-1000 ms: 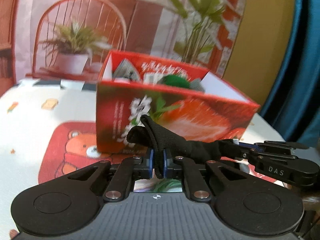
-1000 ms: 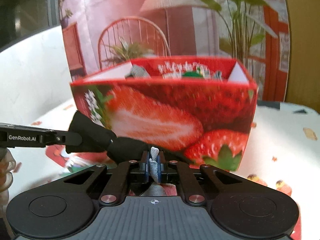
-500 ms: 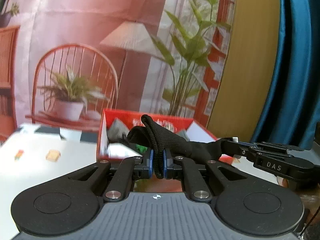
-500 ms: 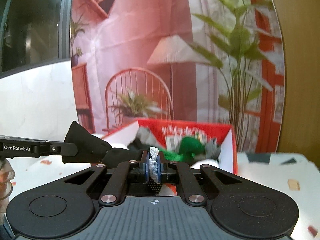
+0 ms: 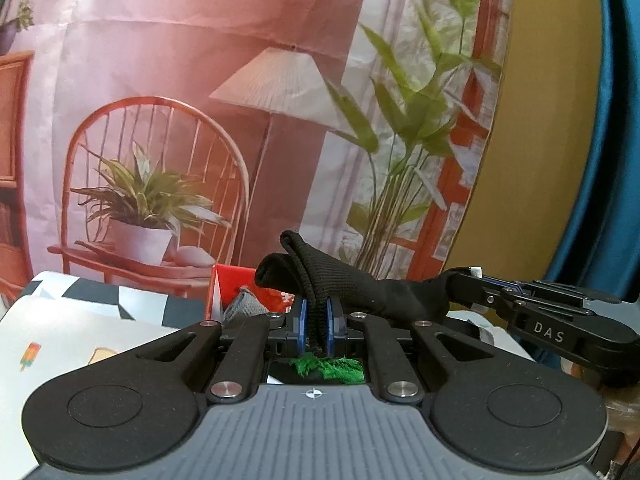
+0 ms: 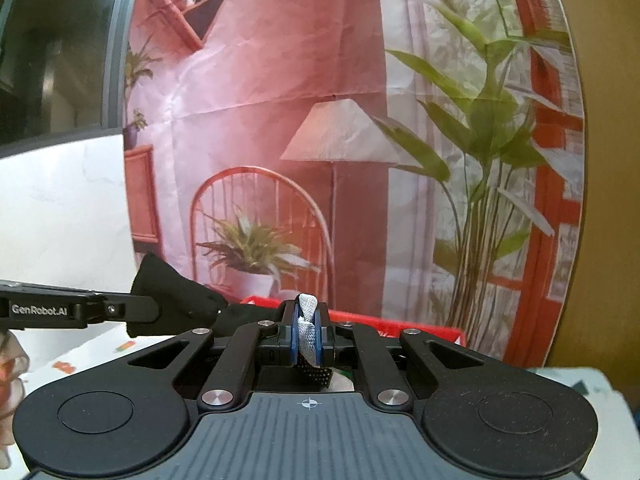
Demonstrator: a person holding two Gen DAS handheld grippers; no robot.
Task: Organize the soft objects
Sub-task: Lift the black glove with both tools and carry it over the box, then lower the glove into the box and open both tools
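Observation:
A black knitted sock (image 5: 360,292) hangs stretched between both grippers, above the red strawberry box (image 5: 234,278). My left gripper (image 5: 316,314) is shut on a folded end of it, the blue pads pressing the fabric. My right gripper (image 5: 460,282) comes in from the right and holds the other end. In the right wrist view my right gripper (image 6: 306,322) is shut on the sock's grey-white tip (image 6: 307,330). From there the black sock (image 6: 180,296) runs left to my left gripper (image 6: 150,309). Only the red box's rim (image 6: 424,330) shows there.
Inside the box lie a green fuzzy item (image 5: 328,368) and a grey cloth (image 5: 244,304). The table wears a white patterned cover (image 5: 80,340). Close behind stands a printed backdrop (image 5: 240,100) of a chair and plants. A person's hand (image 6: 8,364) is at the left edge.
Both grippers have risen together with the sock held taut. The box, seen front-on before, now sits low and mostly hidden beneath the grippers.

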